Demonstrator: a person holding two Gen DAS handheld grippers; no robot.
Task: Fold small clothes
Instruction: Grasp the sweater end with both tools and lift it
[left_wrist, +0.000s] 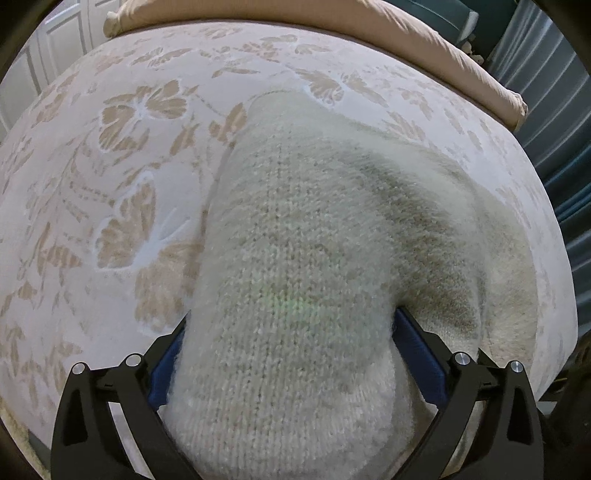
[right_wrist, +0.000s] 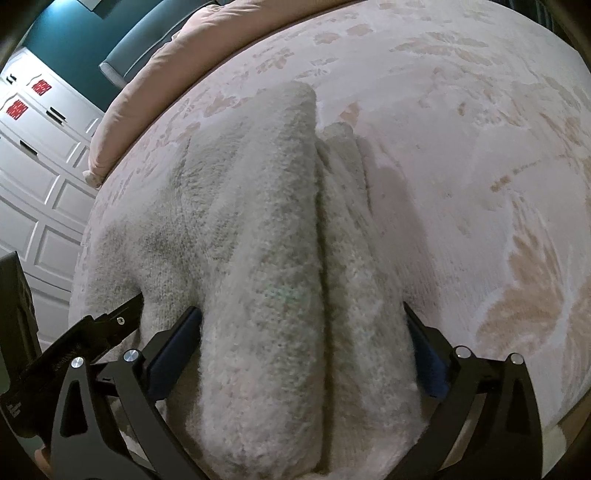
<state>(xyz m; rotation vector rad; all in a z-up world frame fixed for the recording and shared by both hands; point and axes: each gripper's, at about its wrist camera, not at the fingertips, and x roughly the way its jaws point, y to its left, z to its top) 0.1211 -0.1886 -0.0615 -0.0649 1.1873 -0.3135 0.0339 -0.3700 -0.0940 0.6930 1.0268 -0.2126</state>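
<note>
A cream knit garment (left_wrist: 314, 206) lies bunched on a bed cover with a pale floral pattern (left_wrist: 110, 184). In the left wrist view my left gripper (left_wrist: 291, 317) straddles a thick fold of it. The jaws stand wide and the knit fills the gap between the blue pads (left_wrist: 417, 354). In the right wrist view the same garment (right_wrist: 258, 206) shows two long rolled folds side by side. My right gripper (right_wrist: 301, 309) stands wide over them, open, and the folds lie between its fingers. A black finger (right_wrist: 118, 321) of the left gripper rests on the knit at lower left.
A beige pillow or duvet (left_wrist: 443, 55) lies along the far side of the bed (right_wrist: 147, 81). White panelled cupboard doors (right_wrist: 37, 192) stand beyond the bed's left edge, below a teal wall. Blue-grey curtains (left_wrist: 554, 147) hang at the right. Bare bed cover (right_wrist: 480, 184) spreads to the right.
</note>
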